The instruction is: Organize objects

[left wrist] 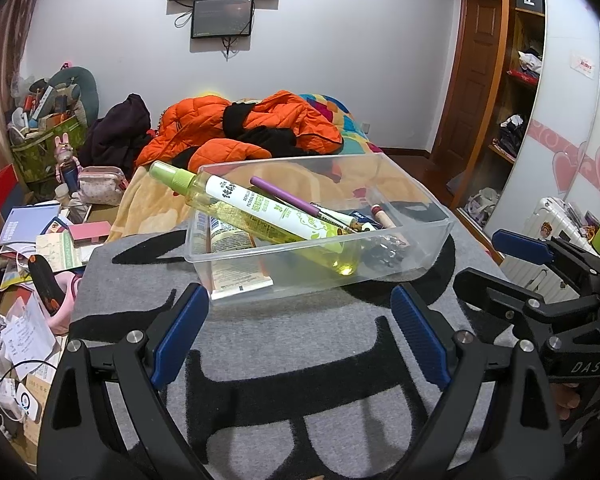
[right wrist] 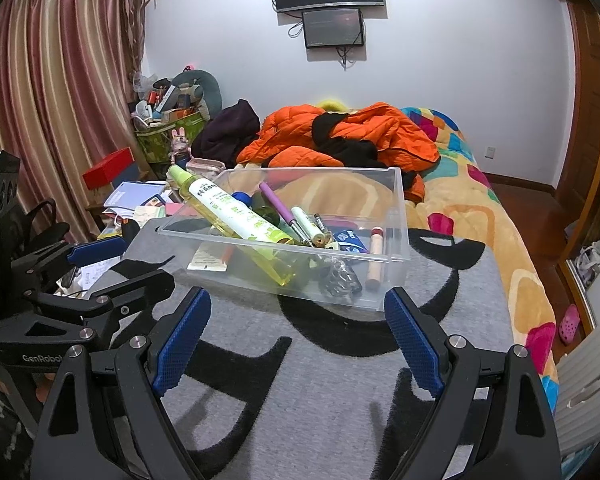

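Observation:
A clear plastic bin (left wrist: 428, 236) (right wrist: 396, 216) rests on a grey mat with black shapes (left wrist: 300, 344) (right wrist: 324, 368). Leaning out of its left end is a yellow-green spray bottle (left wrist: 244, 204) (right wrist: 228, 208). Also inside lie a purple pen (left wrist: 288, 196) (right wrist: 278, 204), a white tube (left wrist: 230, 256), a wooden stick (right wrist: 375, 258) and a crumpled dark wrapper (right wrist: 340, 280). My left gripper (left wrist: 300, 332) stands open just short of the bin's near wall, nothing between its fingers. My right gripper (right wrist: 298, 336) is open too, beside the left one and equally empty.
The mat lies on a bed with an orange jacket (left wrist: 236, 124) (right wrist: 340, 136) and a colourful blanket (right wrist: 484, 208). Books, papers and boxes crowd the left side (left wrist: 40, 232). A wardrobe (left wrist: 516, 92) stands right; curtains (right wrist: 60, 92) hang left.

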A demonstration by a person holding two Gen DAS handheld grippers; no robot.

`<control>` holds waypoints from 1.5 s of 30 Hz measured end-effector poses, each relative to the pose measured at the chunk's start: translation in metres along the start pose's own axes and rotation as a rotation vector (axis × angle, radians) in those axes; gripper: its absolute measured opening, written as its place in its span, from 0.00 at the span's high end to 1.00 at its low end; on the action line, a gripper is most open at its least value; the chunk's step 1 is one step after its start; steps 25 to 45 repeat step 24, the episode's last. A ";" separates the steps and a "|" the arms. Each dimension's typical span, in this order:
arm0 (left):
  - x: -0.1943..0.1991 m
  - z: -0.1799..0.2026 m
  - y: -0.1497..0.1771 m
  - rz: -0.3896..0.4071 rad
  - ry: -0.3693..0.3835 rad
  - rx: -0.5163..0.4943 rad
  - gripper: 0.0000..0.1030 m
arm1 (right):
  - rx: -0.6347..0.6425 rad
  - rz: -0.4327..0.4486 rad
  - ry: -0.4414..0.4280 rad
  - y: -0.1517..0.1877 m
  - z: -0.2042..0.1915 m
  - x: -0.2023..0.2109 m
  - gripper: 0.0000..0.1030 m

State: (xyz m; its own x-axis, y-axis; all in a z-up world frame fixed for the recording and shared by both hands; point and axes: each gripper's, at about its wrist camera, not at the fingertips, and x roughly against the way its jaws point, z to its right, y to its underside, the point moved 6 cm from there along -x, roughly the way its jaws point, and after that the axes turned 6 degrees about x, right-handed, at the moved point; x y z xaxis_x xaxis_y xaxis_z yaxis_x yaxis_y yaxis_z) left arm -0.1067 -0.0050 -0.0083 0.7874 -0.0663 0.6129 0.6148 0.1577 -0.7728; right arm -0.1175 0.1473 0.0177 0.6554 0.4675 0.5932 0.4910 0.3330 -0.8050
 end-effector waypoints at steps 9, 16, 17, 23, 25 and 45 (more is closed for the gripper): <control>-0.001 0.003 0.000 0.002 0.007 -0.005 0.09 | -0.003 0.004 -0.002 -0.001 0.002 0.001 0.16; -0.001 0.004 0.000 0.003 0.005 0.001 0.09 | -0.002 0.005 -0.001 -0.001 0.001 0.001 0.16; -0.001 0.005 0.000 0.005 0.004 0.002 0.09 | -0.002 0.005 -0.001 -0.001 0.001 0.001 0.16; 0.004 0.005 -0.002 0.019 0.008 -0.001 0.09 | 0.000 0.005 -0.002 -0.001 0.001 0.002 0.16; 0.004 0.005 -0.002 0.021 0.008 -0.001 0.09 | 0.000 0.006 -0.002 -0.001 0.001 0.002 0.16; 0.004 0.005 -0.002 0.021 0.008 -0.001 0.09 | 0.000 0.006 -0.002 -0.001 0.001 0.002 0.16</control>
